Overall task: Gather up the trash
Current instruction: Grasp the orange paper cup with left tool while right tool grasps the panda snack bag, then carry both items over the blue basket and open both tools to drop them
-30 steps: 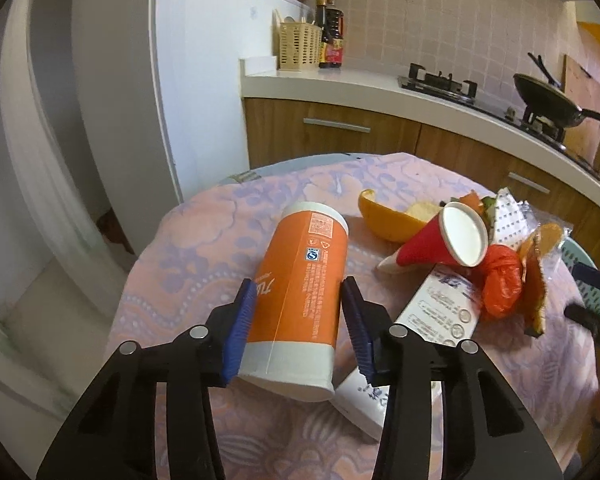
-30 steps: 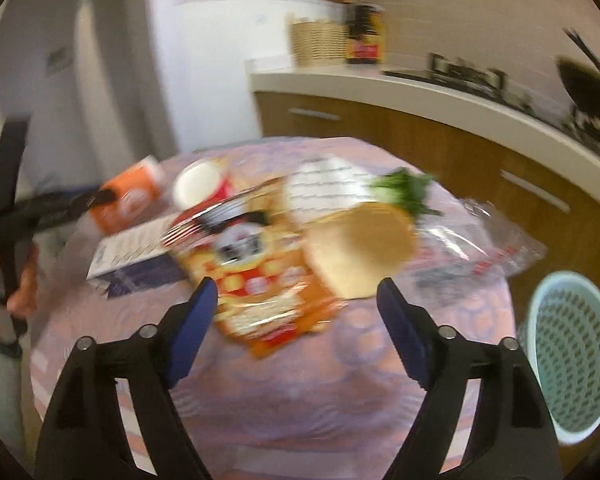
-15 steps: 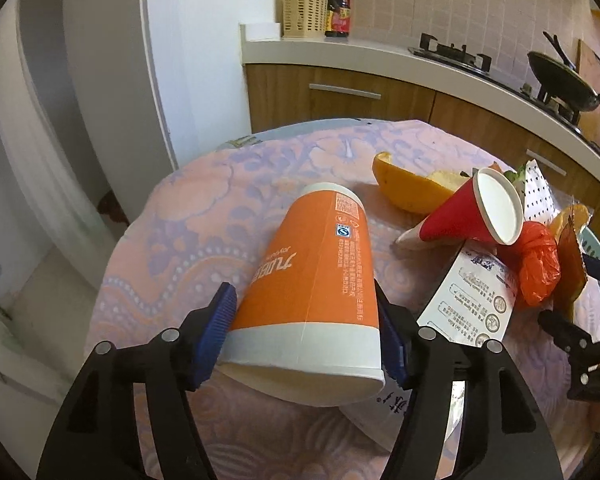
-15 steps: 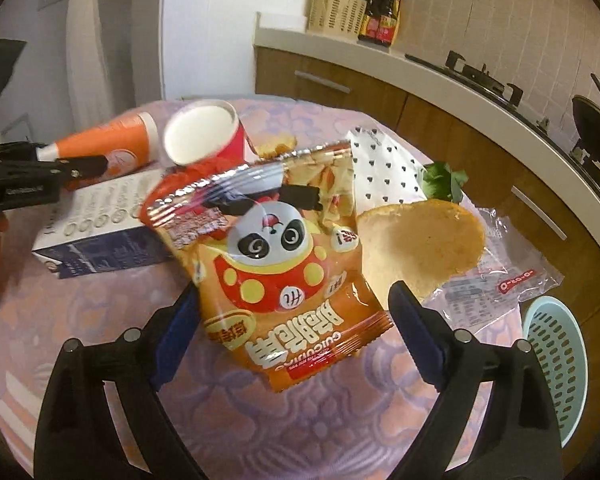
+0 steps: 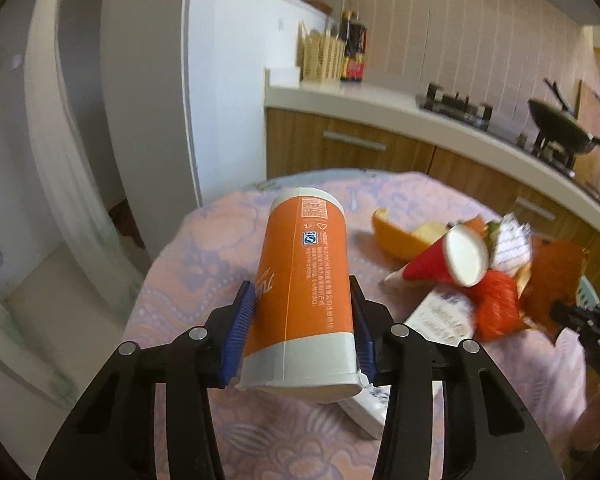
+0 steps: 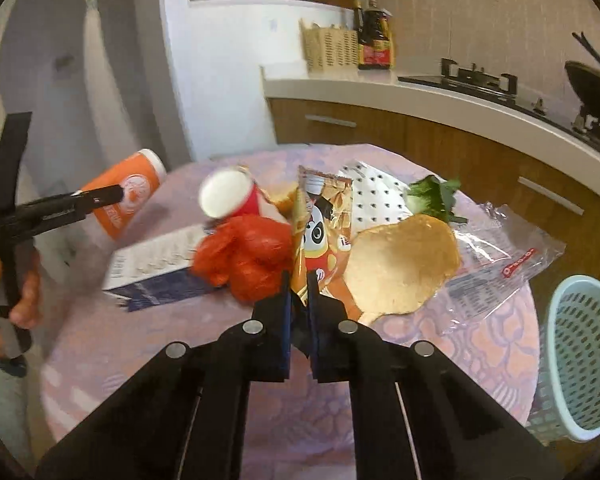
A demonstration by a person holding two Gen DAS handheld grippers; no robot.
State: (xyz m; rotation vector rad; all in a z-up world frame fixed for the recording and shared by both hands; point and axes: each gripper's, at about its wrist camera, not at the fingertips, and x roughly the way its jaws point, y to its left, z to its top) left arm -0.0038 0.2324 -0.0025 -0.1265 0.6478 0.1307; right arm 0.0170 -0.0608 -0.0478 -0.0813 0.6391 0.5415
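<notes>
Your left gripper point(image 5: 300, 332) has closed on the cup point(image 5: 304, 292) and lifted it off the counter point(image 5: 188, 280). Your right gripper point(image 6: 299, 300), open a second ago, now pinches the snack bag point(image 6: 320, 220). Both pieces are ready for the basket point(image 6: 576, 356), near right.

The orange cup point(image 5: 304, 292) is hiding part of the white box point(image 5: 428, 320); motion blur is smearing the red bag point(image 5: 496, 308) and its print.

Clothed table point(image 6: 380, 380) bears carton point(image 6: 156, 268), wrappers point(image 6: 500, 264).
</notes>
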